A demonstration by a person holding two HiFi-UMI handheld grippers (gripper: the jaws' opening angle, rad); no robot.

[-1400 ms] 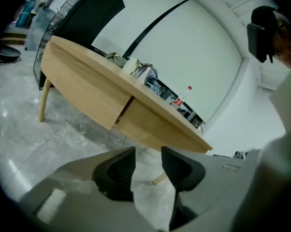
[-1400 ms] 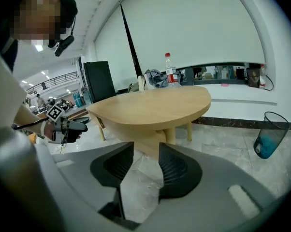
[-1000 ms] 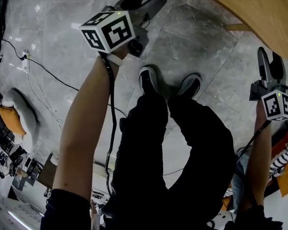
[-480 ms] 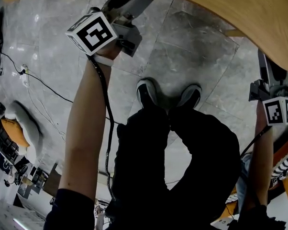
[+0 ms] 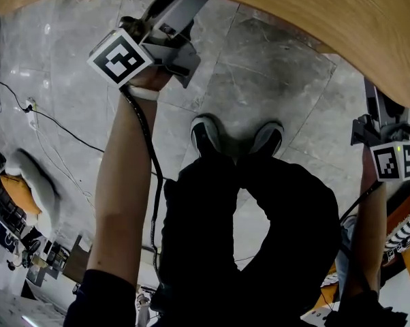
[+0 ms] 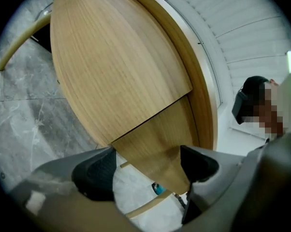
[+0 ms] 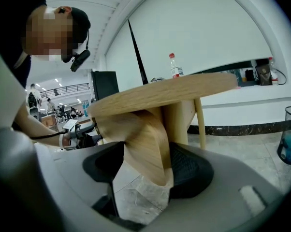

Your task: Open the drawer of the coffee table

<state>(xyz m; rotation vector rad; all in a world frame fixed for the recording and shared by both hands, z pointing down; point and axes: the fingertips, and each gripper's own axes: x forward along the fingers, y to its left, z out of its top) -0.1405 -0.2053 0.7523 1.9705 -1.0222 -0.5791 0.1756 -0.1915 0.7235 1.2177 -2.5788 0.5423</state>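
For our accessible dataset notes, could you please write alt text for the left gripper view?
The left hand-held gripper faces a tilted oval wooden coffee table, jaws wide apart and just opened further; a wooden panel below a seam shows in the gap, ungripped. Grey stone floor lies left, a person at the right edge.

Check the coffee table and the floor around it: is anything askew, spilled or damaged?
Nothing looks spilled or damaged. The coffee table shows clean, unmarked wood. The only untidy thing is a black cable trailing loose across the grey floor at the left.
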